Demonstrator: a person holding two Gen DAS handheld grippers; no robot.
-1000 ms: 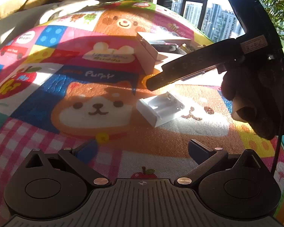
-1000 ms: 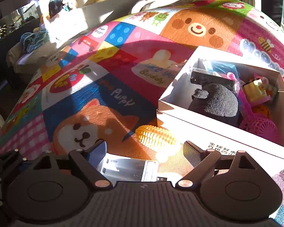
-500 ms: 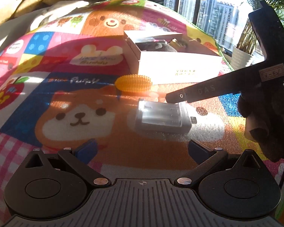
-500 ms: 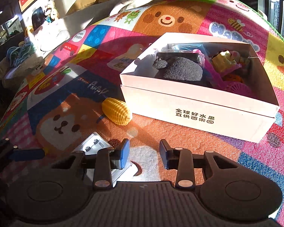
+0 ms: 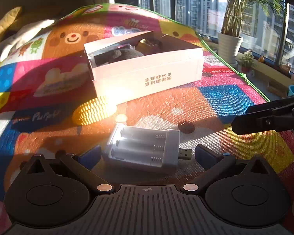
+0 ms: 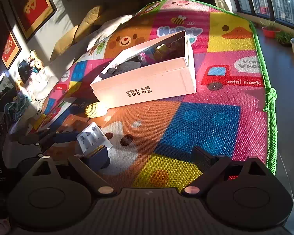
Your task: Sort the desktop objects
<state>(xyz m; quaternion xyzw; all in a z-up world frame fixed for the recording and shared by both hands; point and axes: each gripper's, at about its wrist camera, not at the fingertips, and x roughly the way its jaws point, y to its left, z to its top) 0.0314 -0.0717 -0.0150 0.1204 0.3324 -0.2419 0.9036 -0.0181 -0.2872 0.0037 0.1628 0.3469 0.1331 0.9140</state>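
A white battery charger [image 5: 145, 148] with a USB plug lies on the colourful play mat [image 5: 225, 98]. It sits between the fingers of my left gripper [image 5: 147, 153], which is open with its pads clear of it. In the right wrist view the charger [image 6: 92, 139] is at the left, with the left gripper [image 6: 54, 137] around it. My right gripper [image 6: 150, 157] hovers over bare mat, its jaws opening with nothing between them. One of its black fingers [image 5: 264, 119] shows at the right of the left wrist view. A yellow corn toy [image 5: 94, 110] lies against the white box [image 5: 147, 78] of sorted items.
The white box [image 6: 147, 90] holds a grey stone-like lump and small toys. The mat's green edge [image 6: 270, 98] runs along the right, with bare floor beyond. A potted plant [image 5: 229, 45] stands by the windows. Cushions and plush toys [image 6: 34, 58] lie at the far left.
My left gripper moved in until the charger lay between its fingers. My right gripper narrowed its jaws, then spread them wide and swung right, away from the charger.
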